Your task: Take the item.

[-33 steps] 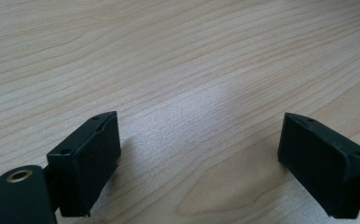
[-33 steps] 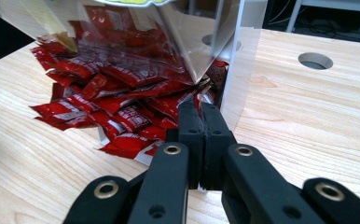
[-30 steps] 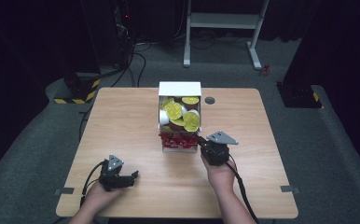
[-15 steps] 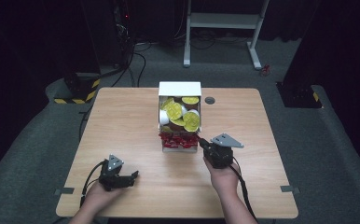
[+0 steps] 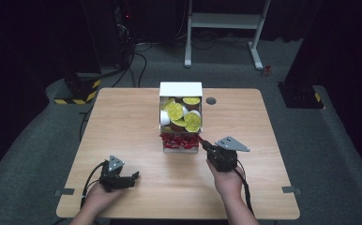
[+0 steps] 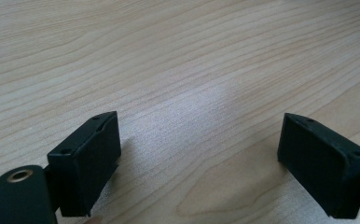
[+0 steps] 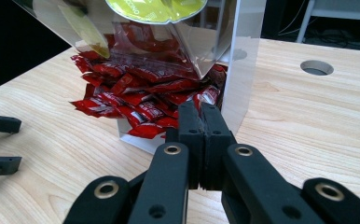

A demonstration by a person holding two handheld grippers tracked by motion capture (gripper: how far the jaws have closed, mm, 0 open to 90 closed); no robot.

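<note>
Yellow lid [image 7: 155, 10] cropped (top edge); print unreadable

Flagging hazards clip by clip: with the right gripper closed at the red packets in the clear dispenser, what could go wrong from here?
1. The right gripper is shut with its tips at the heap of red packets; whether a packet is pinched cannot be told, so it may come away empty.
2. The packets overlap loosely, so pulling one could drag others onto the table.
3. The left gripper rests open, far from the dispenser, which could shift.
</note>
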